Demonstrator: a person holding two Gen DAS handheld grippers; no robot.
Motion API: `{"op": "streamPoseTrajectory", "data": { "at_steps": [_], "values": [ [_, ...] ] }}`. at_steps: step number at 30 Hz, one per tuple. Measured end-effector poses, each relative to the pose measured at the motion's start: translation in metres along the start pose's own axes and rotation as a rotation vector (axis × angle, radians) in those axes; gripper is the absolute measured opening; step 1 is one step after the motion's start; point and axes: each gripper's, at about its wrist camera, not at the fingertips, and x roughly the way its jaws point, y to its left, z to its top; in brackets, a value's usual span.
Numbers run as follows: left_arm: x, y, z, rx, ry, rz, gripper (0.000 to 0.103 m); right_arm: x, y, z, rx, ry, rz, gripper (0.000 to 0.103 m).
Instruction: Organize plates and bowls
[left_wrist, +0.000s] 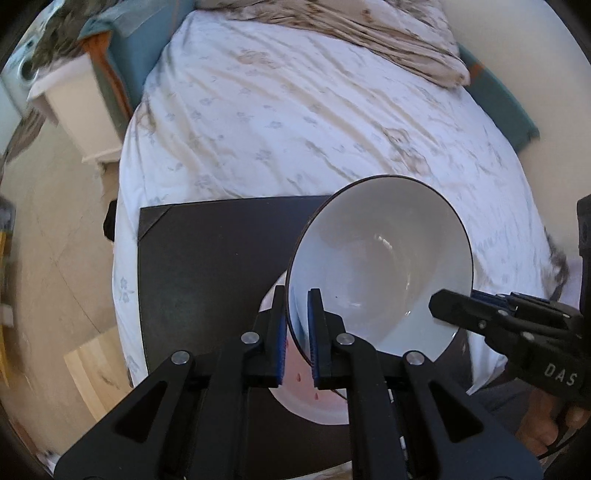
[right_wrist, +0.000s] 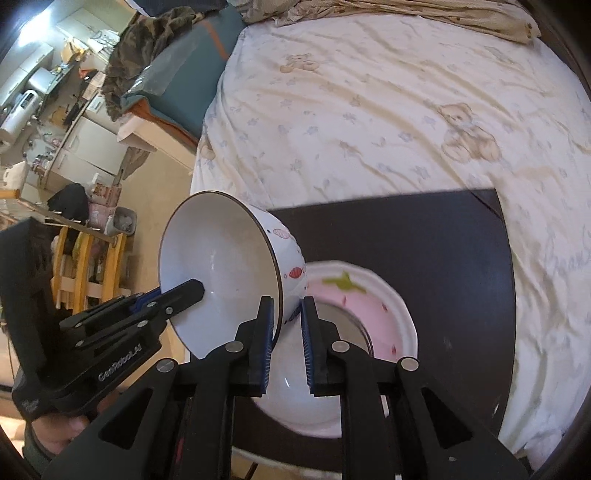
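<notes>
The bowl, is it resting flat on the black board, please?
No, the bowl is tilted steeply on its side above the pink plate, gripped at its rim.

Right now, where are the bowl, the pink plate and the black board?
bowl (left_wrist: 380, 258): left wrist view, white inside.
pink plate (right_wrist: 373, 306): right wrist view, pink centre.
black board (left_wrist: 207, 266): left wrist view, bare top.

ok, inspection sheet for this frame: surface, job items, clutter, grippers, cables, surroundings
Surface: black square board lying on the bear-print bedsheet.
Job's things: white dark-rimmed ceramic bowl held tilted above the pink strawberry-pattern plate.
Clutter: nothing seen on the board.
Grippers: left gripper and right gripper each clamp the bowl's rim, on opposite sides.
Cables: nothing seen.
Surroundings: white nightstand, cluttered kitchen counter, yellow wooden rack.
</notes>
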Motion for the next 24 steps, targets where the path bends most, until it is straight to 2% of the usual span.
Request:
{"op": "streamPoseTrajectory", "data": {
  "at_steps": [5, 11, 14, 17, 21, 24],
  "values": [
    [0.005, -0.006, -0.005, 0.01, 0.003, -0.014, 0.007, -0.001, -0.024, -0.027, 0.03, -0.019, 0.07, 0.019],
    [0.005, -0.002, -0.007, -0.043, 0.013, -0.03, 0.007, 0.004, -0.038, -0.034, 0.07, -0.048, 0.151, 0.02],
    [0.003, -0.006, -0.007, -0.045, 0.019, -0.049, 0.007, -0.003, -0.039, -0.035, 0.07, -0.05, 0.162, 0.021],
    [0.004, -0.012, -0.011, -0.022, 0.047, -0.053, 0.007, -0.009, -0.042, -0.042, 0.09, -0.031, 0.181, 0.022],
    [0.018, -0.013, -0.015, -0.035, 0.129, -0.043, 0.007, 0.001, -0.055, -0.052, 0.177, 0.052, 0.207, 0.023],
    [0.023, -0.013, -0.016, -0.027, 0.17, -0.041, 0.012, 0.009, -0.058, -0.058, 0.215, 0.099, 0.229, 0.025]
  ]
}}
